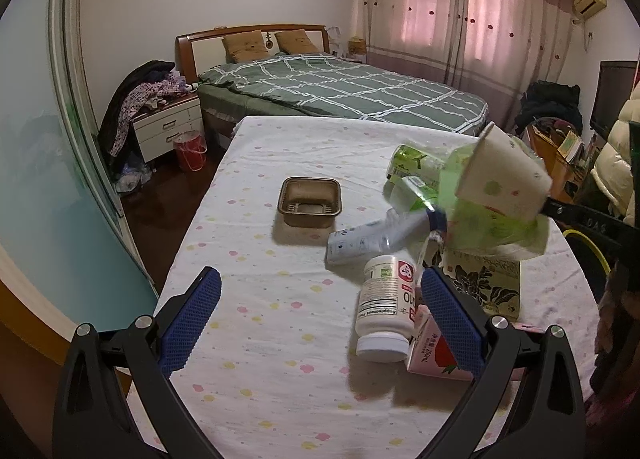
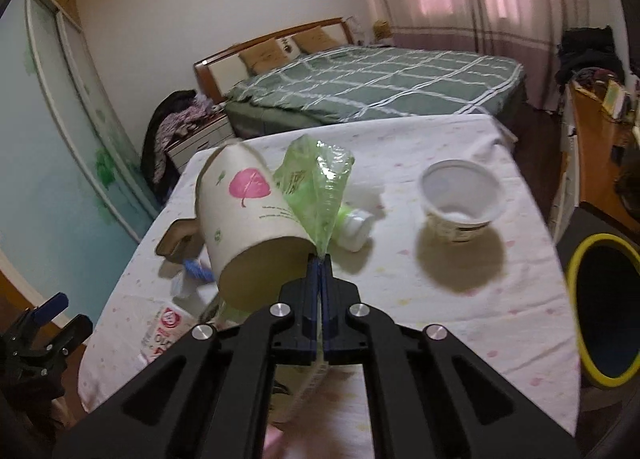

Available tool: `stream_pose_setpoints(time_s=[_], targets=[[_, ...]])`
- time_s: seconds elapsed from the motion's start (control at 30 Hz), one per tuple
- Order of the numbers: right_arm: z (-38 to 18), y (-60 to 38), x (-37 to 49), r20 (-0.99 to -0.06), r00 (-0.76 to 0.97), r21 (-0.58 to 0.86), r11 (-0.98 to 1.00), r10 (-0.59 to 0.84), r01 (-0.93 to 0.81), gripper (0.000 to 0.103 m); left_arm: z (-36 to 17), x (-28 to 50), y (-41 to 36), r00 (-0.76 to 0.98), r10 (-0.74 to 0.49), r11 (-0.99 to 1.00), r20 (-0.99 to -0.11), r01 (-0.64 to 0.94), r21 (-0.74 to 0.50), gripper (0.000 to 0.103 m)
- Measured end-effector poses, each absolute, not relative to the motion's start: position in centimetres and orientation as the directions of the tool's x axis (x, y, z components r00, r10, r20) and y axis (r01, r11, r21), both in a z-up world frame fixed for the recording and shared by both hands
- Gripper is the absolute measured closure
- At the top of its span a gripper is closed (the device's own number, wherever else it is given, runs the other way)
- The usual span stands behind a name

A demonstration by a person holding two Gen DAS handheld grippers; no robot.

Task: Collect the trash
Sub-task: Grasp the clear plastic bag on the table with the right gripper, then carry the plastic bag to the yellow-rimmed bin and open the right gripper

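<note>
The right gripper (image 2: 320, 259) is clenching a thin green plastic wrapper (image 2: 320, 183), its jaws pressed together on the film, and a paper cup (image 2: 248, 215) printed with a pink leaf is hanging against that wrapper, tilted with its base toward the camera and lifted clear of the table (image 2: 460, 291); whether the cup itself is pinched or merely riding in the wrapper cannot be told. In the left wrist view the same cup (image 1: 504, 179) and wrapper (image 1: 496, 231) are showing above the far right part of the table. The left gripper (image 1: 320, 311) is hovering low over the cloth with its jaws spread wide and nothing between its pads, a white supplement bottle (image 1: 384, 307) and a pink drink carton (image 1: 432, 355) lying just beside its right finger. Still lying on the table are a brown foil tray (image 1: 310, 201), a squashed clear bottle (image 1: 372, 239), a green-labelled bottle (image 1: 416, 167) and a white yogurt cup (image 2: 460, 199). The step in hand appears to be carrying picked-up trash off the table. A yellow-rimmed black bin (image 2: 604, 307) is standing off the table's right edge, so the next move probably calls for swinging the load rightward over its mouth and letting go, keeping the loosely hanging cup from slipping free on the way.
</note>
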State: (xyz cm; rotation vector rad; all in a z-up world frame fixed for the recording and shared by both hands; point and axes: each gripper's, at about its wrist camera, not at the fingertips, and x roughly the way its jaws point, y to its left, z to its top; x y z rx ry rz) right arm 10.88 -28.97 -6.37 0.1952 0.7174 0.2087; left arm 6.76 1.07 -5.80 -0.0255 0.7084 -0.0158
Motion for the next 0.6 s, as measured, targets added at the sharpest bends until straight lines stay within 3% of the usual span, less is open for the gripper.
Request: stream_pose_setpoints(time_s=[0.2,0.6], targets=[[-4.7,-30.5,9.0,-0.563,0.808,0.212,0.975,0.172,-0.06,0.102,-5.6,6.7,0.2,0.758,-0.028,1.0,-0.651,0.021,-0.02,0.004],[-2.2,-32.1,7.0,-0.496,0.844,0.261,0.962,0.205,-0.08,0.102,-5.5,6.9,-0.5,0.757,-0.042,0.999,-0.652,0.042,-0.015,0.004]])
